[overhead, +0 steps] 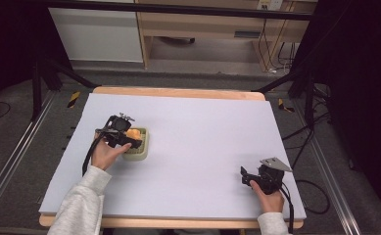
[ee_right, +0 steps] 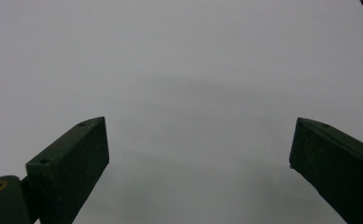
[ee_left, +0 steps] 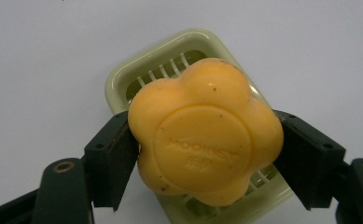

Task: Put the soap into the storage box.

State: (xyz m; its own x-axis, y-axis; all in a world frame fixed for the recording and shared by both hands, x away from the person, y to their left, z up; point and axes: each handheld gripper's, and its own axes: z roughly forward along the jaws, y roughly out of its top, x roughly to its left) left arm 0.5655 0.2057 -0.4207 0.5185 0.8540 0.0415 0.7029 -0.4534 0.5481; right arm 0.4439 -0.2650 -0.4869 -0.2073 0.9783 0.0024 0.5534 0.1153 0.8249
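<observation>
A flower-shaped orange soap (ee_left: 206,140) is clamped between the two black jaws of my left gripper (ee_left: 206,154), just above a pale green slatted soap dish (ee_left: 160,60). In the high view the left gripper (overhead: 129,138) sits over the dish (overhead: 141,152) on the left side of the white table cover, with the soap (overhead: 133,133) showing at its tip. My right gripper (overhead: 247,176) is near the front right of the table, open, with its jaws wide apart over bare white surface (ee_right: 193,93) and nothing between them.
The white cover (overhead: 202,142) lies on a wooden table (overhead: 178,92) whose edge shows at the far side. Cables and dark stand legs (overhead: 300,88) are on the floor to the right. A wooden desk (overhead: 202,24) stands beyond the table.
</observation>
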